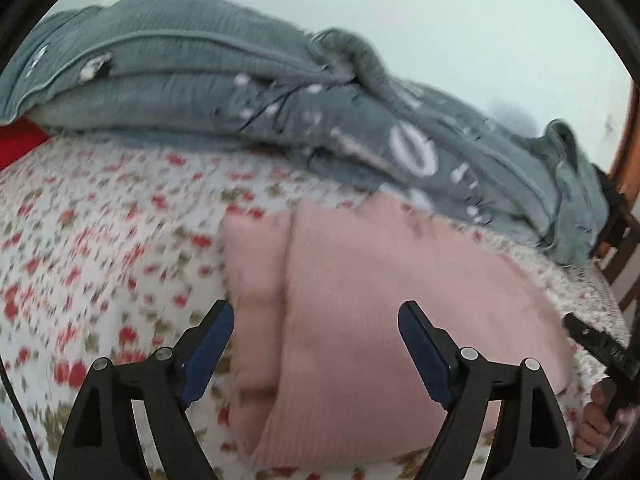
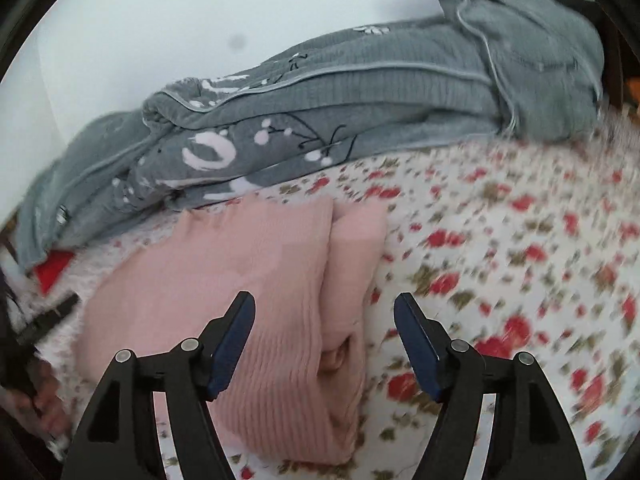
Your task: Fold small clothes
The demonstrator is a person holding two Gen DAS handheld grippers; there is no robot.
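Jaws of the left gripper [image 1: 316, 322] stand spread apart and hold nothing; they hover over the folded pink garment [image 1: 360, 280], which lies on the flowered bed sheet [image 1: 100, 220]. Behind the garment lies a bunched grey blanket [image 1: 200, 64] with white marks, against a pale wall [image 1: 440, 20]. At the right edge of the left view a hand [image 1: 600, 416] grips the other tool. Jaws of the right gripper [image 2: 325, 314] are also spread and empty, above the right end of the pink garment [image 2: 240, 280]. Both views are blurred.
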